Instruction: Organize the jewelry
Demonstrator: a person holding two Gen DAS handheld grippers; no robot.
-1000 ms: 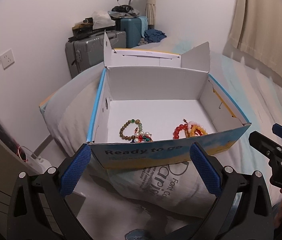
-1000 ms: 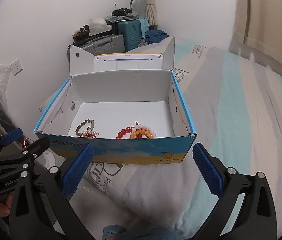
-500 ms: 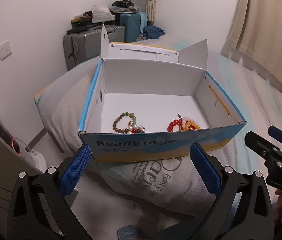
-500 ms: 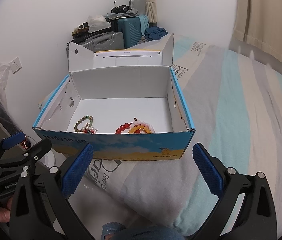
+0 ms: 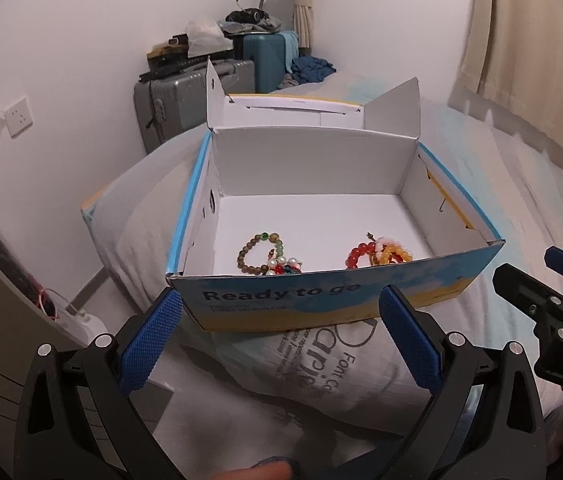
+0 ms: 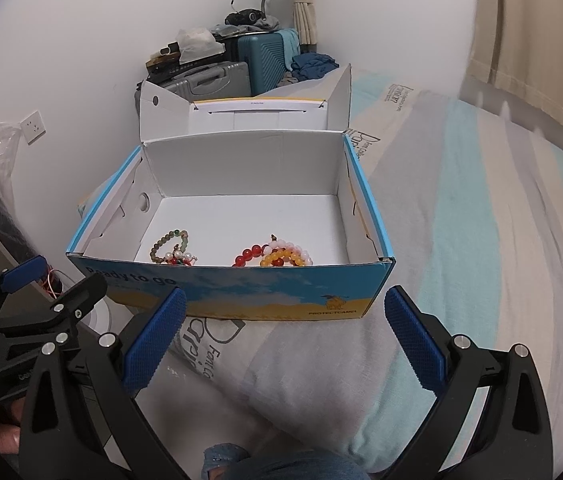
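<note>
Bed (image 6: 501, 208): a striped grey and pale-blue cover fills the right side; the pillow and box rest on it.
Pillow (image 5: 289, 364): one, pale, printed with lettering, under the front of the box.
Cardboard box (image 5: 333, 296): one, blue and yellow outside, white inside, lid flap folded back; "Ready to go" printed on the near wall. It sits on the pillow, just ahead of both grippers.
What changed: over the last second both wrist views have risen and tipped slightly downward, so more of the box floor and the beads shows above the near wall. The box and the jewelry have not moved.
What that means: in my judgement both grippers are lining up to reach in; no piece has been lifted out or sorted yet.
Left hand-held gripper (image 5: 281, 338): jaws spread wide, holding nothing, just short of the box's near wall.
Right hand-held gripper (image 6: 281, 334): jaws spread wide, empty, also facing the near wall.
Jewelry, left cluster: one green-brown bead bracelet (image 5: 259, 252), with a small bunch of white, red and green beads (image 5: 283, 266) touching its near side; whether that bunch is a separate piece I cannot tell.
Jewelry, right cluster: one red bead bracelet (image 6: 250, 256), one yellow-orange (image 6: 281, 258), one pale pink (image 6: 291, 247), overlapping in a heap.
Count: at least four bracelets, all inside the box near its front wall.
</note>
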